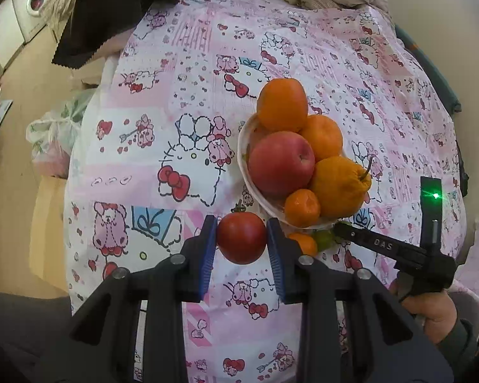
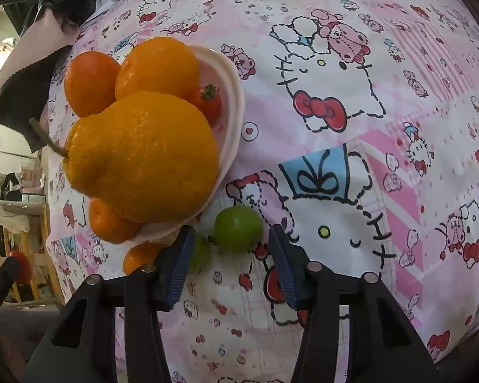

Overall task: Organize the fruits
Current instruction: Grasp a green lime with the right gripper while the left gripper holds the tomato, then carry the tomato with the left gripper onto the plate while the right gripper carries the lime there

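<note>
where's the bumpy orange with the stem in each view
Left wrist view: the bumpy orange with the stem sits right of centre, at the bowl's right side, stem pointing right.
Right wrist view: the same orange fills the left-centre, stem pointing left.
Shared landmark: the white bowl on the pink cartoon cloth.

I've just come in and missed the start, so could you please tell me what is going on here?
A person is sorting fruit on a pink cartoon-print cloth with tongs in each hand. The left tongs are clamped on a red tomato beside the white bowl, which is piled with oranges and a red apple. The right tongs straddle a green fruit lying by the bowl, not yet gripping it.
</note>
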Action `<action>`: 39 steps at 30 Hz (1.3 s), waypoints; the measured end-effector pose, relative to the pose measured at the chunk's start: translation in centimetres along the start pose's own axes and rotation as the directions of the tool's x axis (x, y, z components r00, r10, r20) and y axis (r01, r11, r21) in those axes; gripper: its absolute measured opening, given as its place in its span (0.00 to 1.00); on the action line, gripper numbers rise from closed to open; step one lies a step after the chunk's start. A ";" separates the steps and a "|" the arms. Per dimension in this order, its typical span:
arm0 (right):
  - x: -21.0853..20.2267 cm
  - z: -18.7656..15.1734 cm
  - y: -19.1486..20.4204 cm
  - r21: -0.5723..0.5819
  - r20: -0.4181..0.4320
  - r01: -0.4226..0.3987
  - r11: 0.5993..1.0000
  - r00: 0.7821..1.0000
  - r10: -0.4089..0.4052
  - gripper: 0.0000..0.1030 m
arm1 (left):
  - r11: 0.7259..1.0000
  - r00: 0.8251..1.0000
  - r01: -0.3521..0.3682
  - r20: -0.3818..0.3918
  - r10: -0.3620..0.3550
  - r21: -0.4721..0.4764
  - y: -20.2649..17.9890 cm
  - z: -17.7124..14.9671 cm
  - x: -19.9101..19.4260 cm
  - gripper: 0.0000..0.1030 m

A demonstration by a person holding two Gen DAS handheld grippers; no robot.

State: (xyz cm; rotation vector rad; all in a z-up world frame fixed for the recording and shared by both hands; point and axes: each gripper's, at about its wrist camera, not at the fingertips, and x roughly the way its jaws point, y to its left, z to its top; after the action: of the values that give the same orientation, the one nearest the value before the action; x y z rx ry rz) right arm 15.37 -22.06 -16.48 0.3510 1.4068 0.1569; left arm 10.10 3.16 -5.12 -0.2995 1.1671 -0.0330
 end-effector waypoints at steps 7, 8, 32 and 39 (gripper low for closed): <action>0.2 0.2 0.2 -0.031 0.001 0.036 0.999 0.999 -0.036 0.30 | 1.000 1.000 -0.010 -0.002 0.010 0.009 0.1 0.0 0.6 0.27; 0.1 0.1 0.0 -0.022 -0.001 0.028 0.999 1.000 -0.028 0.30 | 1.000 1.000 -0.016 -0.003 0.016 0.009 0.1 0.0 0.8 0.27; -10.6 -2.2 -3.2 0.039 0.253 -0.045 0.998 0.967 0.034 0.30 | 0.990 0.987 -0.138 0.083 0.135 0.026 1.1 -0.5 0.9 0.27; -14.0 -1.2 -2.9 0.010 0.346 -0.101 0.995 0.934 0.091 0.30 | 0.988 0.985 -0.143 0.108 0.137 0.049 0.7 -0.9 0.2 0.27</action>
State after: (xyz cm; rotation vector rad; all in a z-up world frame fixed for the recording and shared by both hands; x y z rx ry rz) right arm 11.65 -28.95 -4.48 0.4479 1.0455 0.1475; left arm 9.34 3.62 -5.82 -0.1661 1.0789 0.0723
